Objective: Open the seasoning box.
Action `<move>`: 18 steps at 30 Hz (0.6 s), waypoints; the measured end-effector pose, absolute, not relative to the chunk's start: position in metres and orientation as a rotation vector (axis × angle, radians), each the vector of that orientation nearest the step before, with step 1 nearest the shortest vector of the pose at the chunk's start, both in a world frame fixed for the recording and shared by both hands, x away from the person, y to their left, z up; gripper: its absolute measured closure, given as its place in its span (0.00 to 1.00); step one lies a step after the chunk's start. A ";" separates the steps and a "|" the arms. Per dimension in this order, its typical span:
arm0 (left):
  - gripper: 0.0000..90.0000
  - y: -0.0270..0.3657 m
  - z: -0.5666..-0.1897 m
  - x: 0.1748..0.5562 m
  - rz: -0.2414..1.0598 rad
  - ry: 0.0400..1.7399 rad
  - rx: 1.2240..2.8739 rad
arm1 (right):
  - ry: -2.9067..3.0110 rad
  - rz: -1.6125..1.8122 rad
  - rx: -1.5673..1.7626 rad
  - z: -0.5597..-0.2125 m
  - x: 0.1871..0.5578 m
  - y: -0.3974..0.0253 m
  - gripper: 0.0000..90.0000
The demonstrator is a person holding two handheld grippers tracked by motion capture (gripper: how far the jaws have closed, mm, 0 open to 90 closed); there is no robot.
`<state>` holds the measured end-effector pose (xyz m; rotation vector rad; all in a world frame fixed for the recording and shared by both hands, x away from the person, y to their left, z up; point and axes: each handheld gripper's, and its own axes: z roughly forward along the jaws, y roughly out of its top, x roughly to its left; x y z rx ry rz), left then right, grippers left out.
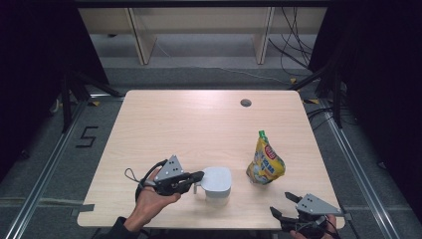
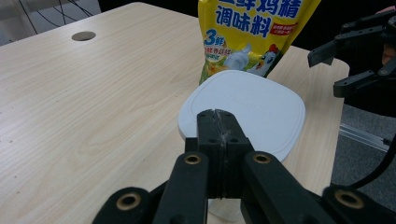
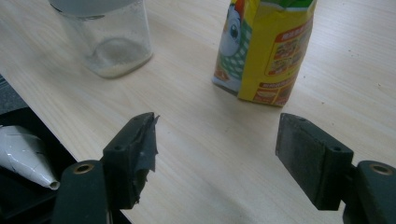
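Pressing its closed left hand-held gripper (image 1: 198, 176) against the jar (image 1: 217, 186) may tip it; right hand-held gripper (image 1: 288, 205) waits apart.

— What sort of place is this?

— A lab or test room, set up for recording. A bare wooden table (image 1: 199, 124) stands alone on grey carpet, with metal rails (image 1: 45, 169) running along the floor on both sides.

— Anything else?

— Black stands (image 1: 67, 99) at the corners, loose cables (image 1: 293, 45) trailing behind, and a number five taped on the floor (image 1: 87, 136).
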<state>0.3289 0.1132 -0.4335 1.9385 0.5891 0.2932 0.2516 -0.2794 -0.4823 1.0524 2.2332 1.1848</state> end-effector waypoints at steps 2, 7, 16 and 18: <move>0.99 0.113 -0.434 0.329 0.293 0.584 1.937 | 2.225 1.174 1.064 -0.482 0.250 -0.278 0.36; 0.99 0.114 -0.435 0.328 0.281 0.603 1.928 | 2.243 1.183 1.025 -0.481 0.251 -0.278 0.43; 0.99 0.114 -0.435 0.328 0.287 0.607 1.923 | 2.274 1.197 0.964 -0.481 0.250 -0.274 0.53; 0.99 0.114 -0.436 0.327 0.287 0.607 1.921 | 2.273 1.182 0.976 -0.480 0.249 -0.274 0.54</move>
